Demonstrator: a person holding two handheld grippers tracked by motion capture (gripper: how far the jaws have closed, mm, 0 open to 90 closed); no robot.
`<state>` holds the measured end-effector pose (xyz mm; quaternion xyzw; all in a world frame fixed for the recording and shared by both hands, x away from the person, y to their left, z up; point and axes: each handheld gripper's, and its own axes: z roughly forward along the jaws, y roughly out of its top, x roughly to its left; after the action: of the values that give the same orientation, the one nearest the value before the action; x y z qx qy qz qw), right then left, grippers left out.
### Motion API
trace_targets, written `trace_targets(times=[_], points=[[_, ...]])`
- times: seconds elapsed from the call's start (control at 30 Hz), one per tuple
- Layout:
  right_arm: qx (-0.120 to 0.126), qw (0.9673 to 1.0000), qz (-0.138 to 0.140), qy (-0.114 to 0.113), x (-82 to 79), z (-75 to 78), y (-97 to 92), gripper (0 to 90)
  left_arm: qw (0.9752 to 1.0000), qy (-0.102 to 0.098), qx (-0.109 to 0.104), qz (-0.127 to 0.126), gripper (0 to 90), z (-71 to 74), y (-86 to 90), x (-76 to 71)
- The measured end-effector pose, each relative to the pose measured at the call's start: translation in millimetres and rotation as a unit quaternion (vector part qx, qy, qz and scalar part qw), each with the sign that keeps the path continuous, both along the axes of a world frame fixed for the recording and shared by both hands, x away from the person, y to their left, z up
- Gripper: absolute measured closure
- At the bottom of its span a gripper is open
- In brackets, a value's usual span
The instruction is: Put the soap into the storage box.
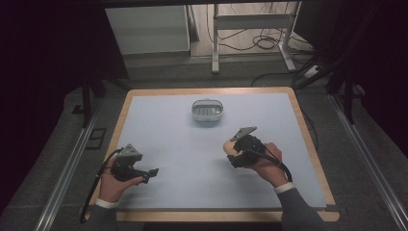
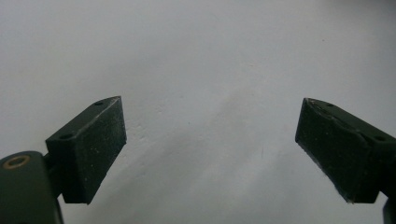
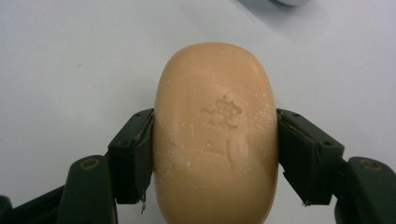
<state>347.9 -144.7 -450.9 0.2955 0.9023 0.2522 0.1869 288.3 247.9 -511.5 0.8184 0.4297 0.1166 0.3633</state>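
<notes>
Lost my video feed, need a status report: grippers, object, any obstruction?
Right hand-held gripper shut on orange oval soap bar. Left hand-held gripper open, empty. White oval soap dish stands ahead on pale blue table mat; nothing between.

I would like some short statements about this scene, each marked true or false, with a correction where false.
1. The right tool is shut on the bar of soap. True.
2. The left tool holds the soap. False: its jaws stand apart with nothing between them.
3. A white soap dish sits on the far half of the table. True.
4. The soap is blue. False: it is peach-orange, with a mark pressed into its top.
5. The soap already lies in the dish. False: the right tool holds it, apart from the dish.
</notes>
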Motion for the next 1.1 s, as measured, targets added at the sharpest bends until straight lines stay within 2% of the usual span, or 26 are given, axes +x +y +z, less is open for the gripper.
trace_targets(times=[0.3,0.7,1.0,1.1], points=[[0.009,1.0000,-0.002,-0.004,7.1,6.8,0.8,33.0,1.0000,-0.001,0.001,-0.001,9.0,0.0,0.2,0.2],[0.007,0.9999,-0.001,-0.009,14.7,12.8,3.0,33.0,1.0000,0.000,0.002,-0.001,9.0,-0.3,-0.1,0.4],[0.020,0.9998,0.003,-0.001,20.6,14.7,2.4,33.0,1.0000,0.000,0.001,0.000,9.0,-1.0,-0.9,0.6],[0.016,0.9999,0.001,-0.001,22.5,15.5,2.9,33.0,1.0000,0.001,0.001,-0.001,9.0,-1.2,-0.9,0.6]])
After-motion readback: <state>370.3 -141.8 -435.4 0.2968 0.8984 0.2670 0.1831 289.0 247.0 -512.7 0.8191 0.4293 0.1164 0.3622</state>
